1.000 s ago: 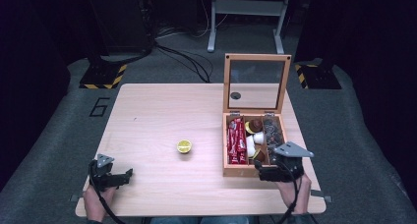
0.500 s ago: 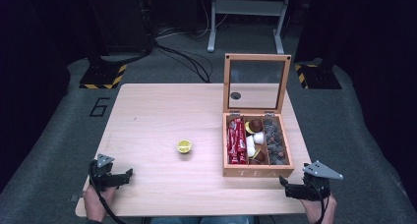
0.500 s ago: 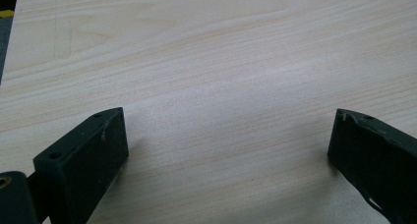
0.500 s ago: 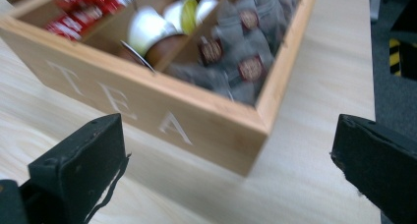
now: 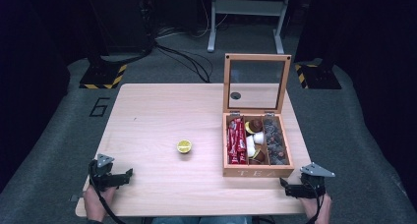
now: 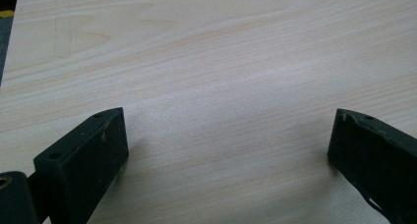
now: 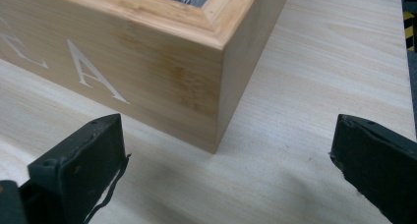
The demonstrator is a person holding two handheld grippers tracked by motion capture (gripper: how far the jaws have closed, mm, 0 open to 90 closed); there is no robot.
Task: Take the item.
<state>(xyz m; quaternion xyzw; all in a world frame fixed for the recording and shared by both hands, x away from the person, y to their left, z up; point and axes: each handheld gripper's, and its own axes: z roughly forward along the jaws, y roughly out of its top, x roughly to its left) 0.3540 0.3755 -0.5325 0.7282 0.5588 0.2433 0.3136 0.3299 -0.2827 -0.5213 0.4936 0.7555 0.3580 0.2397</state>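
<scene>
A wooden tea box [image 5: 257,171] stands on the right of the table with its glass lid [image 5: 256,84] upright. Red sachets [image 5: 236,140] fill its left compartment, mixed capsules [image 5: 255,138] the middle one, dark capsules [image 5: 275,138] the right one. A small round yellow object [image 5: 184,146] lies alone near the table's middle. My left gripper [image 5: 129,175] [image 6: 226,150] rests open at the front left over bare wood. At the front right my right gripper [image 5: 286,187] [image 7: 226,155] is open, its jaws low on the table just short of the box's front corner [image 7: 216,111].
The light wooden table [image 5: 162,111] has open surface across its left half and behind the yellow object. Dark floor surrounds it, with cables [image 5: 182,57] and a metal stand [image 5: 246,10] beyond the far edge. The table's right edge [image 7: 401,62] lies close to my right gripper.
My right gripper has drawn back from above the box's front right part to the table's front right corner. The left gripper, the box and the yellow object have stayed put.
</scene>
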